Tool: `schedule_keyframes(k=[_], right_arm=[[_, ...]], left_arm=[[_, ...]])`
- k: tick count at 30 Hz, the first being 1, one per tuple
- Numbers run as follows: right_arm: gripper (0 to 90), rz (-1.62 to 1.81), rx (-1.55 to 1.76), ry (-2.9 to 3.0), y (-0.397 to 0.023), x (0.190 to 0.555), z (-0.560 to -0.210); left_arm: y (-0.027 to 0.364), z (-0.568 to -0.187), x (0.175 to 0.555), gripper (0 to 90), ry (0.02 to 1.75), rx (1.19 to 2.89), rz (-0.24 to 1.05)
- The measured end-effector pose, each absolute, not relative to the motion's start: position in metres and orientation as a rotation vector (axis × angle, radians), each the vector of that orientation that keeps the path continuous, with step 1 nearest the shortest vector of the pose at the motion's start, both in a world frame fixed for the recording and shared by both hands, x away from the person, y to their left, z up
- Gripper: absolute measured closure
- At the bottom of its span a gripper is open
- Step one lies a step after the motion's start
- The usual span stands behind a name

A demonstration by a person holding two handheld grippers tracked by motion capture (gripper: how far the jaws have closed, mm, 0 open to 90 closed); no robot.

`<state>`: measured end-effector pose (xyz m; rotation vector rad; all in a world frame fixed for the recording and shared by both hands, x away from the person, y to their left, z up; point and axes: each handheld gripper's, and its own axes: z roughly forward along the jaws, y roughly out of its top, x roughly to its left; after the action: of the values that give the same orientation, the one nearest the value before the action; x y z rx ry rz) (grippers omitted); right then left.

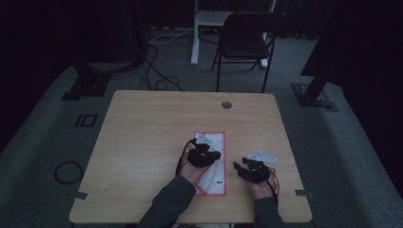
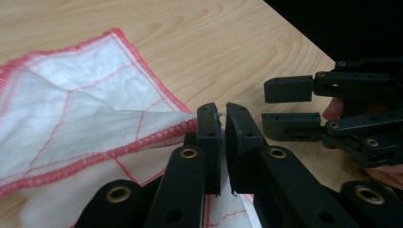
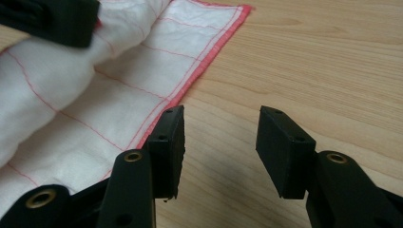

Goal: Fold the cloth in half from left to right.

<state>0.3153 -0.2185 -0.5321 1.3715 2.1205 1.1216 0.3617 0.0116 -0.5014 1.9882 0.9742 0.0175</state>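
White cotton with a red stitched hem and thin red grid lines: the cloth (image 1: 212, 161) lies on the near middle of the wooden bench (image 1: 142, 142), folded over into a long strip running away from the person. It looks light, soft and limp, so it should sag and drape from any point of hold, and a raised layer will likely drag the one under it along. The hem looks the firmest part, thicker and less likely to slip than the open weave, and a corner on that hem seems the best place to take hold.

That is where the left tool (image 2: 221, 124) has it: in the left gripper view its jaws are pressed nearly together on the red-edged corner, which is lifted off the layer beneath into a loose fold. The right tool (image 3: 219, 151) sits just beside the cloth's right edge, low over bare wood, its jaws spread wide with nothing between them; in the right gripper view the hem runs just past its left jaw.

Both of the person's hands reach in from the near side. Beyond the bench, on a grey carpeted floor, stand a dark folding chair (image 1: 247, 38) and some trailing cables (image 1: 157, 76)
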Motion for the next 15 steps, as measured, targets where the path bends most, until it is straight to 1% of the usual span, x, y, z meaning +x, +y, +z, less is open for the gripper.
schedule_keyframes(k=[1, 2, 4, 10, 15], right_arm=[[52.6, 1.12, 1.373, 2.122, -0.219, 0.315, -0.532], [52.6, 1.12, 1.373, 2.123, -0.219, 0.315, -0.533], [52.5, 1.123, 1.371, 2.122, -0.219, 0.315, -0.532], [52.5, 1.127, 1.367, 2.132, -0.218, 0.315, -0.532], [52.5, 1.135, 1.343, 2.152, -0.211, 0.315, -0.531]], left_arm=[[0.012, -0.503, 0.362, 72.7, 0.973, 1.984, 0.012], [0.013, -0.504, 0.361, 68.6, 0.974, 1.98, 0.011], [0.018, -0.503, 0.36, 66.3, 0.973, 1.966, 0.002], [0.043, -0.497, 0.349, 65.1, 0.993, 1.948, 0.029], [0.063, -0.501, 0.332, 66.7, 1.008, 1.981, 0.094]])
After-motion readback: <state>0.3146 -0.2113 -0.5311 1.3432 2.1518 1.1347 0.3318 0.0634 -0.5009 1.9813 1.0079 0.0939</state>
